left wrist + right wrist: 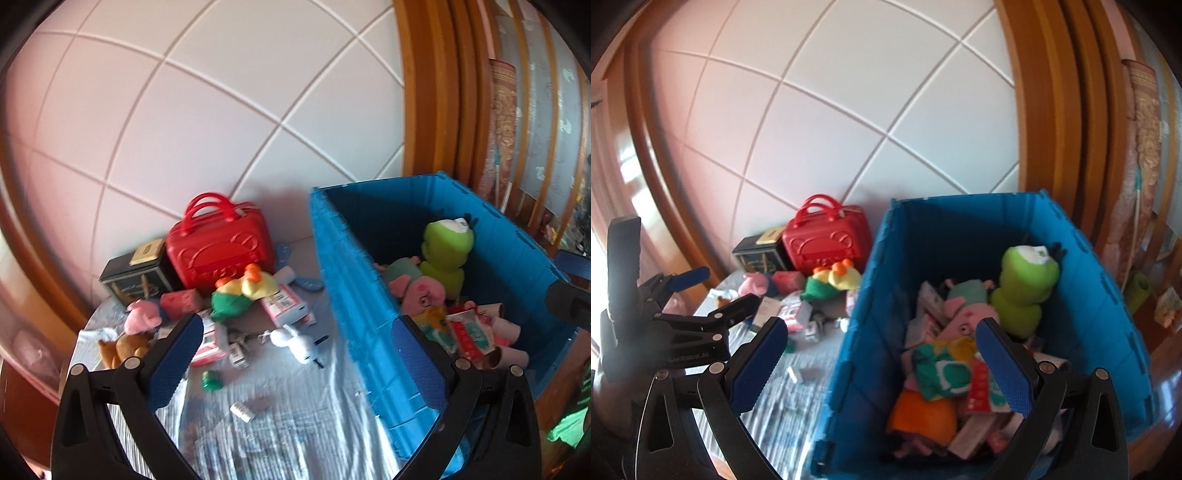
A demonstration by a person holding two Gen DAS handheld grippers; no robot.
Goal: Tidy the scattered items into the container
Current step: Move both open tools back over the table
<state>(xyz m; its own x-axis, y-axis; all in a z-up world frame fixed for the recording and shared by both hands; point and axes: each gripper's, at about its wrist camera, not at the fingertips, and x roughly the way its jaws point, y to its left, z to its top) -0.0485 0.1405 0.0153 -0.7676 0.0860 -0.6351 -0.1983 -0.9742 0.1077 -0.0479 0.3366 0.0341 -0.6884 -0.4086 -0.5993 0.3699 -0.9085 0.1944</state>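
Observation:
A blue crate [354, 295] [864, 314] stands on the right of the cloth-covered table and holds a green plush [445, 254] [1023, 288], a pink pig plush [417, 291], packets and boxes. Left of it lie scattered items: a red toy suitcase [218, 247] [827, 240], a dark tin [136, 277], a yellow-green duck plush [240, 291], a white plush [291, 341], pink boxes [288, 306] and a white spool [242, 411]. My left gripper [298, 325] [720, 290] hangs open and empty over the crate's left wall. My right gripper [882, 325] is open and empty above the crate.
A white tiled wall [221, 129] rises behind the table, with a wooden frame [436, 92] to its right. A second pink plush [142, 317] and a brown plush [122, 349] lie near the table's left edge. A small green item [211, 380] rests on the cloth.

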